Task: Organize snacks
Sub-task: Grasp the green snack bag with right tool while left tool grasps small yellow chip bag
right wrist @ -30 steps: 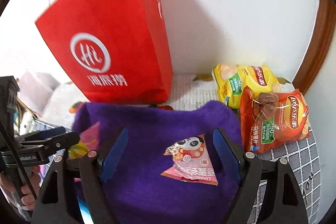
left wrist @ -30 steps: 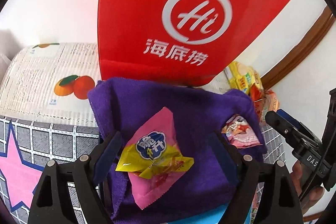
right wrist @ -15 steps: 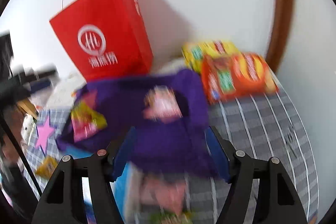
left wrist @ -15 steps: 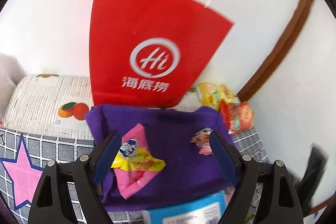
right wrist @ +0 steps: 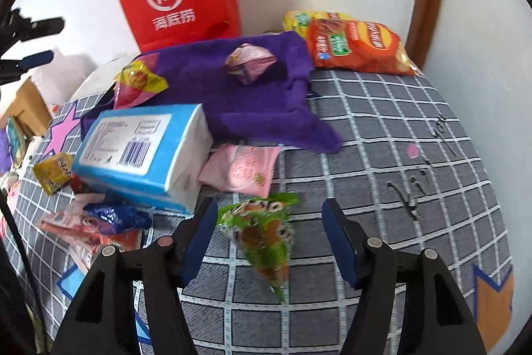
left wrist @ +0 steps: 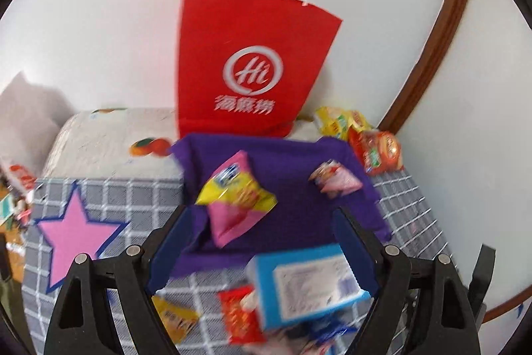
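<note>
Left wrist view gives me the red paper bag (left wrist: 252, 62) standing upright against the wall, its mouth turned away so I cannot tell what is inside. Just in front of it lies the purple cloth (left wrist: 292, 188), bunched up at its edges, and on it sit two snacks: a pink-and-yellow packet (left wrist: 234, 195) toward its left and a small pink packet (left wrist: 334, 180) toward its right. My left gripper (left wrist: 262, 245) has its fingers spread, holding nothing, with a blue tissue pack (left wrist: 306, 283) between the tips. On the right wrist view my right gripper (right wrist: 271, 230) is likewise spread and empty, a green snack packet (right wrist: 262, 235) lying on the grid-patterned cover (right wrist: 382, 155) between the fingers, untouched. An orange chip bag (right wrist: 359, 50) and a yellow one (right wrist: 304, 17) rest beside the cloth near the wall. Compared with a second ago, both grippers have pulled back from the cloth — the bag and cloth look farther off, and the tissue pack, the green packet and a flat pink packet (right wrist: 242, 167) have come into view.
</note>
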`<state>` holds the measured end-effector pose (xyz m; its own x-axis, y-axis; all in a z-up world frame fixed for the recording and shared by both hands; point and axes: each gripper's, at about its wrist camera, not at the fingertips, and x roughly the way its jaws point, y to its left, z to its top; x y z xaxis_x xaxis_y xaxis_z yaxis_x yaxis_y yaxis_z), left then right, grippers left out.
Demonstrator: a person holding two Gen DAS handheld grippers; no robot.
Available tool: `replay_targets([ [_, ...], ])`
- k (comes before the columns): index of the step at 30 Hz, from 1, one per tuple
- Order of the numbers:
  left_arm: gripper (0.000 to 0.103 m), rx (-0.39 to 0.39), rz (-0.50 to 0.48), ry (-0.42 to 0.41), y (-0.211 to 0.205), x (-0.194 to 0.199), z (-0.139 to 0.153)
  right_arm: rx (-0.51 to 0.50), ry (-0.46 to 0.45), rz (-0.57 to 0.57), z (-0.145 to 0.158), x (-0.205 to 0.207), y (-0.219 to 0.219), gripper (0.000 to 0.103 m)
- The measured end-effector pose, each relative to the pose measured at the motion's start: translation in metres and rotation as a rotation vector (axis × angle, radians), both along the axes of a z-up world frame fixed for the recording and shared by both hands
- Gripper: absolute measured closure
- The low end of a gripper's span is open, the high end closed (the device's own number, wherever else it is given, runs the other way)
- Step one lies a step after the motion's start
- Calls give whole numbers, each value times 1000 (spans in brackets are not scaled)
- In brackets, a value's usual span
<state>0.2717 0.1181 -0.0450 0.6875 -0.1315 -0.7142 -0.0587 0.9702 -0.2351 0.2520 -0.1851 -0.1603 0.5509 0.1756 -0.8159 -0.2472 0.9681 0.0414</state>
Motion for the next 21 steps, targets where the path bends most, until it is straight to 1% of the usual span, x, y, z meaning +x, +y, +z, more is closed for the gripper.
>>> replay_targets([
  [2, 18, 14, 21, 19, 9, -16, -7, -12, 13, 2, -11, 2, 4, 38],
  [5, 18, 16, 57, 43, 26, -40, -16, 0, 52, -7, -32, 4, 4, 39],
  [6, 18, 14, 70, 50, 32, -47, -20, 17, 52, -8, -35, 3, 3, 43],
  [7, 18, 14, 80, 56, 36, -53, -23, 44, 43, -8, -38, 2, 2, 50],
  [8, 18, 15, 90, 64, 40, -59, -28, 63, 25, -21, -41, 1, 0, 50],
  [10, 18, 18, 107, 80, 47, -69, -36, 67, -5, -33, -40, -3, 0, 51],
  [13, 18, 30, 138, 110, 56, -81, -54, 40, -61, -37, -42, -13, 0, 51],
  [17, 18, 28, 170, 152, 65, -88, -80, 89, -50, -55, -43, -12, -8, 51],
  [21, 18, 17, 171, 186, 66, -85, -101, 116, -29, -65, -45, -8, -13, 51],
])
